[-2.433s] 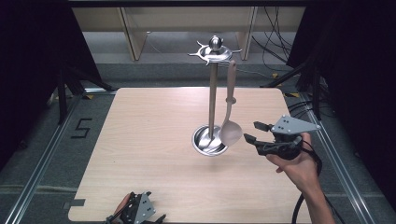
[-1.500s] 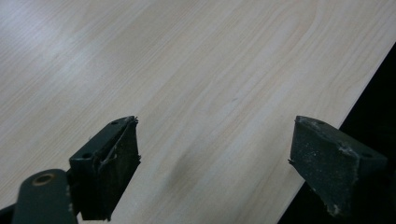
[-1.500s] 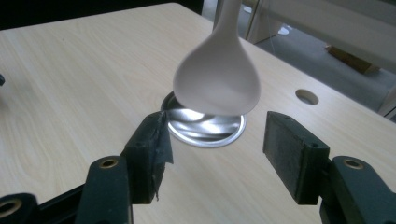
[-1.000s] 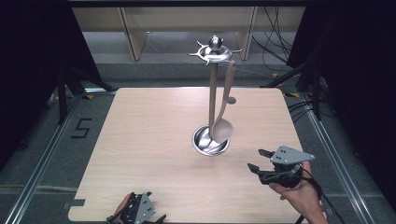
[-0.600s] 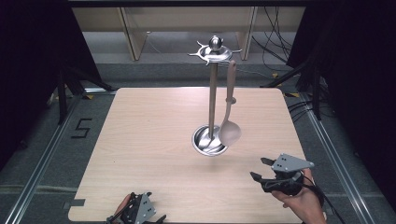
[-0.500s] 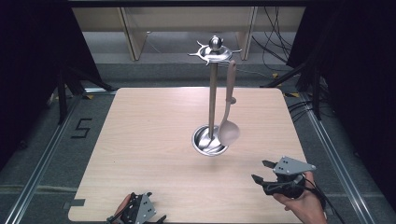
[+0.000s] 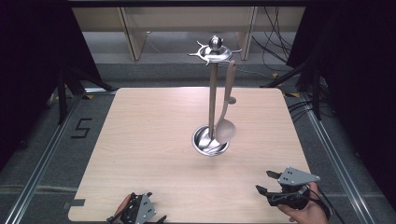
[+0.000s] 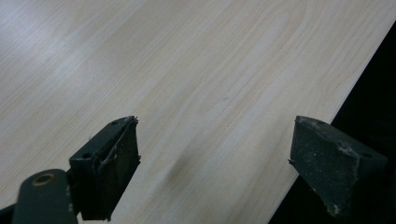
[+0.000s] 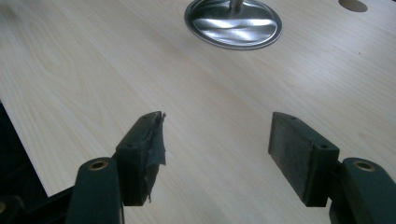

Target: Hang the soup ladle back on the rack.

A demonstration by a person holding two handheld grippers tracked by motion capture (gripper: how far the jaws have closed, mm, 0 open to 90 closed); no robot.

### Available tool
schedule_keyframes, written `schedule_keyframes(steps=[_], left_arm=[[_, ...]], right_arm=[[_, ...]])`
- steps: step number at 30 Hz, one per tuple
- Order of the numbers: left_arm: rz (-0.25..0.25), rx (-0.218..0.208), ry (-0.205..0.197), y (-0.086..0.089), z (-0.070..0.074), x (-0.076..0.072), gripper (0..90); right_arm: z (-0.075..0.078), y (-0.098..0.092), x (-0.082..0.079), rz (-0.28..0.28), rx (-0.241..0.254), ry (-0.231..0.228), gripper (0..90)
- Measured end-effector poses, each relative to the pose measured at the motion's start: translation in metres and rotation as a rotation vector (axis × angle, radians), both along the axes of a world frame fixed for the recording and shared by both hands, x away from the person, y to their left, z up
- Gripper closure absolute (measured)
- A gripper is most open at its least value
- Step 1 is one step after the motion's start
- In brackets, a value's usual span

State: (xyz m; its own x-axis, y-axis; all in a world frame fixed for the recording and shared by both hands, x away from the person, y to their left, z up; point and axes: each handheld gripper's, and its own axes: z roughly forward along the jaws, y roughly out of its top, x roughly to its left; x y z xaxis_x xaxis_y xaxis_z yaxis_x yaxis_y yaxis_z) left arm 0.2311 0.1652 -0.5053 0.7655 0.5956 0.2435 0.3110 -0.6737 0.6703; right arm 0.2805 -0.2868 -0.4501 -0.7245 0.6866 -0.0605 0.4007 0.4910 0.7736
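Ladle (image 7: 226, 128) hangs from stand (image 7: 213, 93); right tool (image 7: 268, 183) seemingly open.

text: "5" (image 7: 81, 128) | on: grey floor (image 7: 42, 154), left of the counter (image 7: 154, 140) | colour: black | other readable marks: none

This is looking like a lab recording station. Black curtains (image 7: 28, 70) are enclosing the wooden table (image 7: 140, 154), and cables (image 7: 275, 42) are lying on the grey floor (image 7: 42, 154) behind it.
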Motion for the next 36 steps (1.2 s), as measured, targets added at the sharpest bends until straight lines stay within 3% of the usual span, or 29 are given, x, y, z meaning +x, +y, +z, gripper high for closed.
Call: schedule_keyframes(steps=[17,26,36], left_arm=[[0.005,-0.005,0.001,0.0,-0.001,0.0,14.8],[0.002,-0.012,0.007,0.0,-0.001,0.0,14.8],[0.001,-0.009,0.003,0.0,-0.001,0.0,14.8]], right_arm=[[-0.015,0.003,-0.013,-0.001,0.013,0.043,28.1],[-0.022,0.003,-0.023,0.004,-0.047,0.035,27.7],[-0.029,-0.001,-0.034,-0.014,-0.064,0.043,27.2]])
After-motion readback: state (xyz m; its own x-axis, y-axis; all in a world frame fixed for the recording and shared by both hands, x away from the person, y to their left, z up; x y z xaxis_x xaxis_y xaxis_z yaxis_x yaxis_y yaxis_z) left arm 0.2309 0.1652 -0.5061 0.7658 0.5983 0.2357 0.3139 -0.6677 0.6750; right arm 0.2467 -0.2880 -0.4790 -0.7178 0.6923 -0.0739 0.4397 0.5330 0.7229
